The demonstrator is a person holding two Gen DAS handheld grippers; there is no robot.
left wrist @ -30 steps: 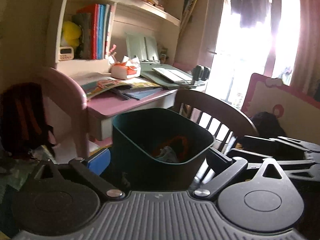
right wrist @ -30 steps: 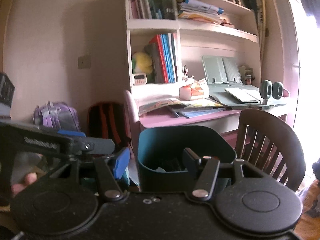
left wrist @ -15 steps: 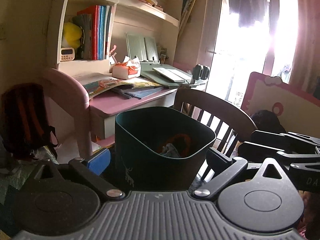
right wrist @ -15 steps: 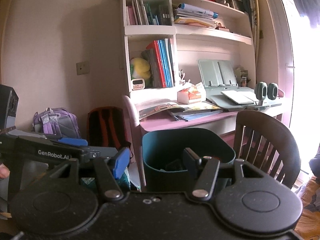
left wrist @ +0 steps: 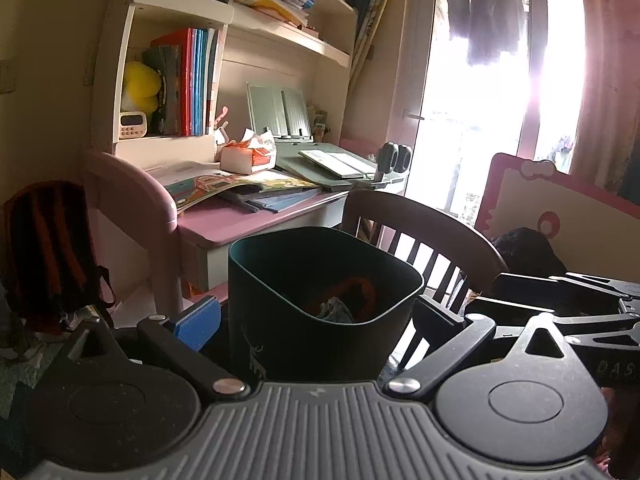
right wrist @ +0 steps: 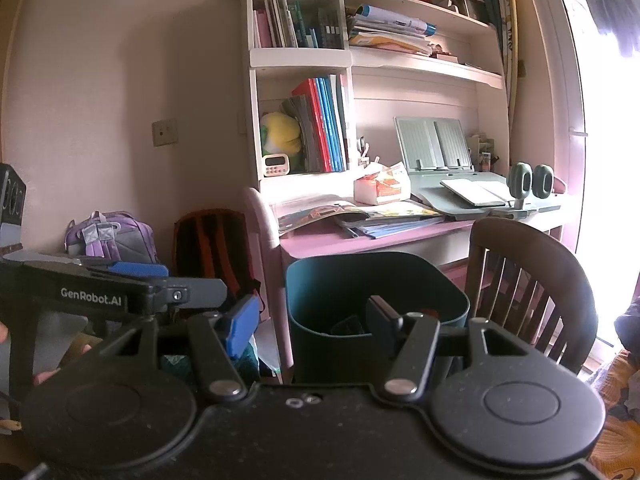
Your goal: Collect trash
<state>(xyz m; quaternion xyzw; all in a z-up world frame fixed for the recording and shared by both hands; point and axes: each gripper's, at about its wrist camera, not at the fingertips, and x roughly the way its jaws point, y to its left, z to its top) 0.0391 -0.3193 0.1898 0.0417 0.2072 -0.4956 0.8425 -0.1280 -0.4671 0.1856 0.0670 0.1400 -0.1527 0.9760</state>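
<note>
Jaws on the right gripper are spread wide and grip nothing. Its blue pad stands clear of the bin, while the dark finger shows in front of the bin's open mouth. On the left gripper the jaws are just as wide and sit either side of the bin. I cannot tell whether they press on its walls or only frame it.

The bin stands upright in front of the desk, just beside the chair. Some scraps already lie inside it, orange and grey. On the desk, among open books, sits a crumpled orange-and-white pack (it may be trash or a tissue pack; it is too small to say).

The step in hand looks like bringing the bin within reach of the next piece of trash. To do it well, keep the bin level so the scraps stay at the bottom. If the left gripper is carrying it, hold it evenly on opposite walls, since a thin plastic wall will likely flex and slip under a lopsided squeeze. Leave the right gripper free for picking, and keep its dark finger off the rim so it does not tip the bin.

Both grippers are held low and roughly level, pointing towards the desk. Each shows at the edge of the other's view, the left one to the left of the bin and the right one to its right.
</note>
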